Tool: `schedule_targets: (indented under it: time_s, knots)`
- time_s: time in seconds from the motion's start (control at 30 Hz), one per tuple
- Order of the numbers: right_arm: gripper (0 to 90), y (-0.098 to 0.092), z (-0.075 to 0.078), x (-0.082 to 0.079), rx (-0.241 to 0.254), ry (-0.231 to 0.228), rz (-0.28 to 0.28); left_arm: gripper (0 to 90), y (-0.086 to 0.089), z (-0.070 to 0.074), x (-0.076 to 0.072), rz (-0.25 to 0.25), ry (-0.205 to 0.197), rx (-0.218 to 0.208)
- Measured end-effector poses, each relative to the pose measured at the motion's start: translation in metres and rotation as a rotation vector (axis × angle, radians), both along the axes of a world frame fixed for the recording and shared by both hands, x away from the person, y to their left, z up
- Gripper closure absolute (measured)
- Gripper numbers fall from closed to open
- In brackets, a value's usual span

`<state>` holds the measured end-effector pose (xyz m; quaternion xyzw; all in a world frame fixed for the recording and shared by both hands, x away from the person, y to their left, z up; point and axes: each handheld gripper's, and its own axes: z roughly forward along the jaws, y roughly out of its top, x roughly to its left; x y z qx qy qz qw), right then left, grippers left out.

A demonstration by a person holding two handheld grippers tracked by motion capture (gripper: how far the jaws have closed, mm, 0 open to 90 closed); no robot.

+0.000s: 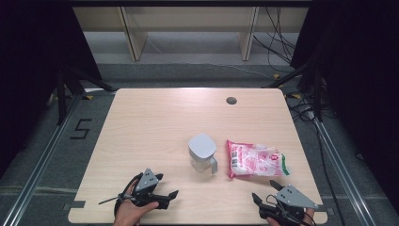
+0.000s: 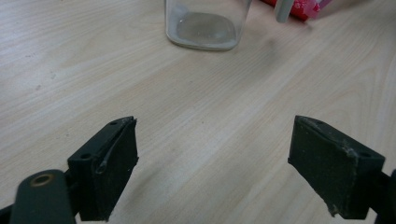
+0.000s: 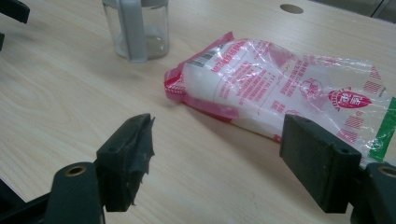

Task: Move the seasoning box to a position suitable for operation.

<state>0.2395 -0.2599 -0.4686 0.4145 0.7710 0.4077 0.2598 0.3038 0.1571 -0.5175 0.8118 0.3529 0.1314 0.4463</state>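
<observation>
Your left gripper (image 1: pixel 167 185), black w/ a grey three-cornered plate on top, sat at the near left of the pale wood-grain table (image 1: pixel 150 122), low over the surface. Its jaws stood wide apart, released, nothing btwn them; in the left gripper view (image 2: pixel 215 163) you had bare wood in the gap. Your hand (image 1: pixel 134 212) wrapped the grip from the near edge.

Further right, approx. mid-table, stood the clear square-based jar w/ the grey lid and grey handle (image 1: pixel 203 153), upright, handle turned toward the near right. It was well apart from your left gripper, ahead of it and to its right. The left gripper view caught its see-through base (image 2: pixel 205 28) at the far edge; the right gripper view showed its handle side (image 3: pixel 135 28).

Just right of the jar lay the clear plastic bag w/ red-pink print and white contents (image 1: pixel 256 160), flat on the table, long side running left-right, near the jar but not touching as far as you could tell.

Your right gripper (image 1: pixel 266 190) sat at the near right corner, near side of the bag. Jaws wide, released, holding nothing; in the right gripper view (image 3: pixel 215 163) the bag (image 3: pixel 280 88) lay beyond the fingertips, apart from them.

A small round hole (image 1: pixel 231 100) marked the far right of the tabletop.
</observation>
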Motion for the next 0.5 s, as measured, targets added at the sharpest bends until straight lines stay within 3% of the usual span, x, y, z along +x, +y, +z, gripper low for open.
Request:
schedule_targets:
  time_s: [0.1, 0.17, 0.3, 0.33, 0.4, 0.5]
  knots:
    - [26.4, 0.0, 0.0, 0.0, 0.005, -0.003, -0.002, 15.0, -0.001, -0.001, 0.0, -0.001, -0.006, -0.005]
    - [26.2, 0.0, 0.0, 0.0, 0.005, -0.004, -0.002, 15.1, -0.003, 0.0, -0.002, 0.002, 0.0, -0.032]
    - [26.1, 0.001, 0.0, 0.0, 0.008, -0.004, -0.003, 18.3, -0.006, 0.004, -0.002, -0.034, -0.022, -0.018]
    - [26.1, 0.001, 0.001, 0.0, 0.004, -0.023, -0.006, 22.3, -0.008, 0.006, -0.001, -0.041, -0.034, -0.015]
    - [26.1, 0.002, 0.002, -0.002, 0.018, -0.009, -0.019, 24.5, -0.01, 0.007, -0.002, -0.049, -0.028, -0.02]
    - [26.1, 0.001, 0.002, -0.003, 0.021, 0.0, -0.03, 24.6, -0.014, 0.006, -0.003, -0.08, -0.024, 0.01]
